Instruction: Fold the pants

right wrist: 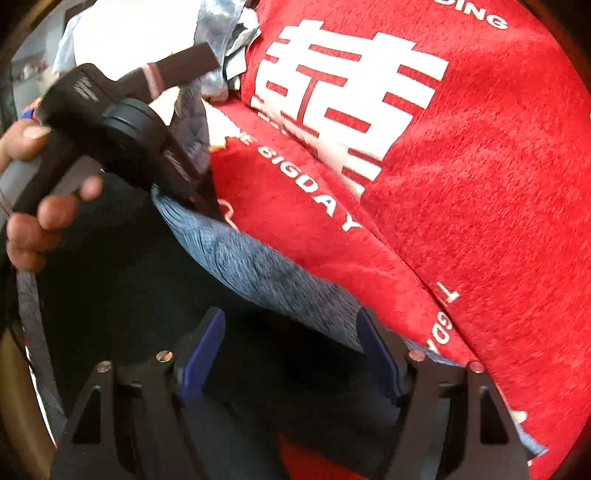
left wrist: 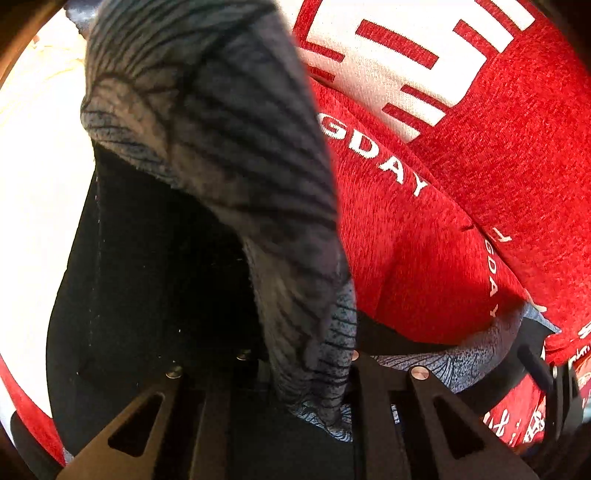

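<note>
The pants [left wrist: 221,155] are grey-blue fabric with dark wavy lines, joined to a black part [left wrist: 147,277]. In the left wrist view a bunched fold of them rises from between the fingers of my left gripper [left wrist: 314,391], which is shut on it. In the right wrist view the same grey-blue fabric [right wrist: 258,273] lies over the black part [right wrist: 122,288]. My right gripper [right wrist: 291,354] stands open just above it, and its blue pads [right wrist: 201,354] press on nothing. The left gripper [right wrist: 184,184] shows at upper left in that view, pinching the fabric's far edge.
A red cloth [right wrist: 480,221] with large white characters and the letters "GDAY" covers the surface to the right, and the pants lie on it. A hand [right wrist: 40,225] holds the left gripper's handle. A pale, bright heap of fabric [right wrist: 129,29] lies at the far left.
</note>
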`<move>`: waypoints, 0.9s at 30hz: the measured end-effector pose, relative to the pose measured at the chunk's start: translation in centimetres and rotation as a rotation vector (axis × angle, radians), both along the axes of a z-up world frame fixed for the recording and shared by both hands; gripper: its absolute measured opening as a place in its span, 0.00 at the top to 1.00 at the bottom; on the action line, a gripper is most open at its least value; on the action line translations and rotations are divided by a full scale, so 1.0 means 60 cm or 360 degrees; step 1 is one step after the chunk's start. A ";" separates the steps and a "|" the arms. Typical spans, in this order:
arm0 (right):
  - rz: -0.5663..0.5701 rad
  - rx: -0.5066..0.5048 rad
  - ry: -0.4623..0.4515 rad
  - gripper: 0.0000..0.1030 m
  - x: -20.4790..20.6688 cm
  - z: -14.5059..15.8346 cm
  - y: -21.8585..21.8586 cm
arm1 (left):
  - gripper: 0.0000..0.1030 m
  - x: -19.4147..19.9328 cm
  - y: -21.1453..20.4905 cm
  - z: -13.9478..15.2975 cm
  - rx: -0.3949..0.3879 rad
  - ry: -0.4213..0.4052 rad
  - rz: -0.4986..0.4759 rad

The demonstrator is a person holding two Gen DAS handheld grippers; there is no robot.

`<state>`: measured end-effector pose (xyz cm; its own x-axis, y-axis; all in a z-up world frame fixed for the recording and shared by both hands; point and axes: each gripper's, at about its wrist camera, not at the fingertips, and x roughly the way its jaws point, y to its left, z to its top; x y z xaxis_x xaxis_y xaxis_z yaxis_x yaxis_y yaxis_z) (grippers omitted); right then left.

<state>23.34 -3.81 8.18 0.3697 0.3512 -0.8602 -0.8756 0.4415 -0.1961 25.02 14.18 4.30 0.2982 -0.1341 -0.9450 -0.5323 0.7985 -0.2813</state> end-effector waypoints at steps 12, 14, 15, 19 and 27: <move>0.0212 -0.0395 0.0286 0.77 0.078 -0.064 0.073 | 0.85 -0.018 -0.014 0.034 0.0027 -0.0034 -0.0092; 0.0168 -0.0292 0.0271 0.81 0.063 -0.028 0.054 | 0.85 -0.039 -0.018 0.068 0.0027 -0.0121 -0.0123; 0.0156 -0.0251 0.0226 0.82 0.046 -0.009 0.043 | 0.85 -0.056 -0.023 0.092 0.0027 -0.0181 -0.0147; 0.0006 -0.0079 -0.0021 0.84 -0.058 0.076 -0.009 | 0.85 -0.146 -0.035 0.153 -0.0036 -0.0341 -0.0198; -0.0047 -0.0168 -0.0186 0.84 -0.313 0.037 -0.035 | 0.85 -0.318 -0.040 0.053 -0.0261 -0.0207 -0.0097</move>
<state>4.57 -5.92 10.40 0.4785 0.2485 -0.8422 -0.8309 0.4384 -0.3427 5.93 11.77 7.48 0.4030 -0.3048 -0.8630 -0.4348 0.7659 -0.4736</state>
